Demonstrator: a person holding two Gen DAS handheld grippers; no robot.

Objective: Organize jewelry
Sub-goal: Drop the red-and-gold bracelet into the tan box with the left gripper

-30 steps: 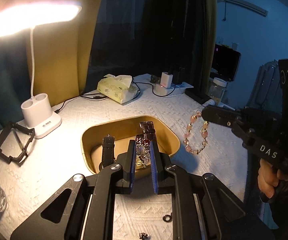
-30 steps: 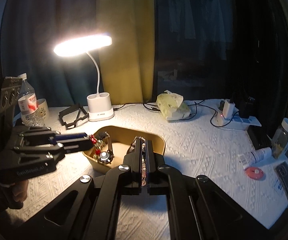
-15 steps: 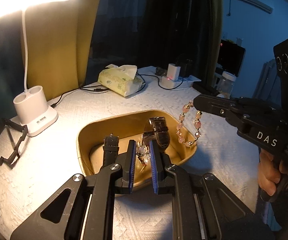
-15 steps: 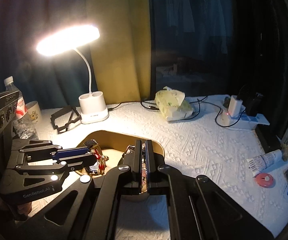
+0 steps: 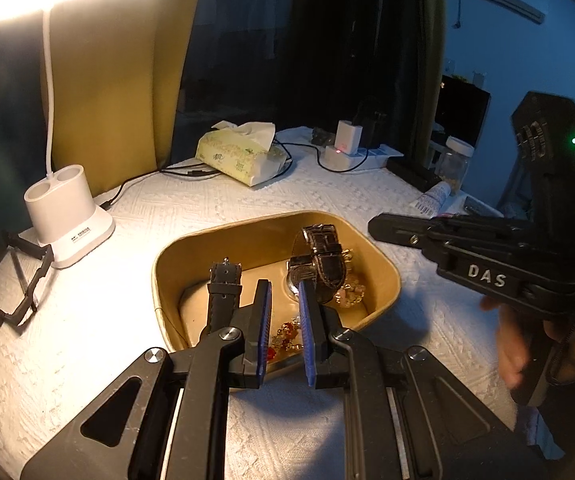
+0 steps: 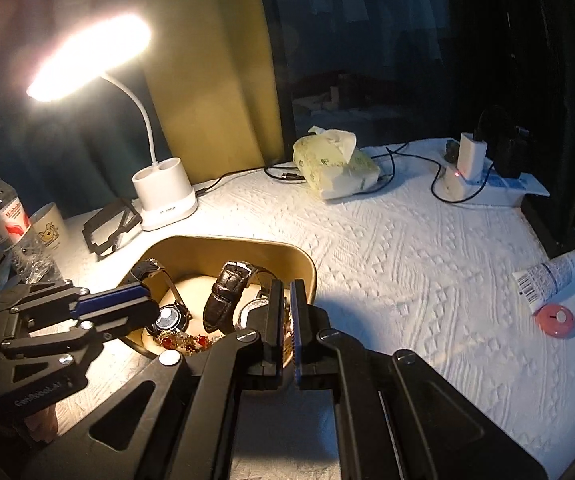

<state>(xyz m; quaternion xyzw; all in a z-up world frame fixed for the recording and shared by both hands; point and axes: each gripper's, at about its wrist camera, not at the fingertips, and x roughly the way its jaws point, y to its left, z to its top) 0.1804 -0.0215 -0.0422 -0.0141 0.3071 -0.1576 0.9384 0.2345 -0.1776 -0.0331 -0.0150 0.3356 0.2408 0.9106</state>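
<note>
Left wrist view: bead bracelet (image 5: 349, 294) no longer hanging from right gripper (image 5: 375, 229), now lying in gold tray (image 5: 383, 264) beside watches (image 5: 321, 264). Left gripper (image 5: 284, 332) hovering over near rim, parted, empty. Right jaws nearly closed, seemingly grasping nothing. Drop-off apparently done.

both wrist views look down close over the gold tray (image 5: 383, 272) (image 6: 307, 268) from opposite sides.

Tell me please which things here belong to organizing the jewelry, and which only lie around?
Belong to the job:
gold tray
two watches
red-bead bracelet
pink-bead bracelet

Lying about:
desk lamp
tissue pack
water bottle
mug
tube
</note>
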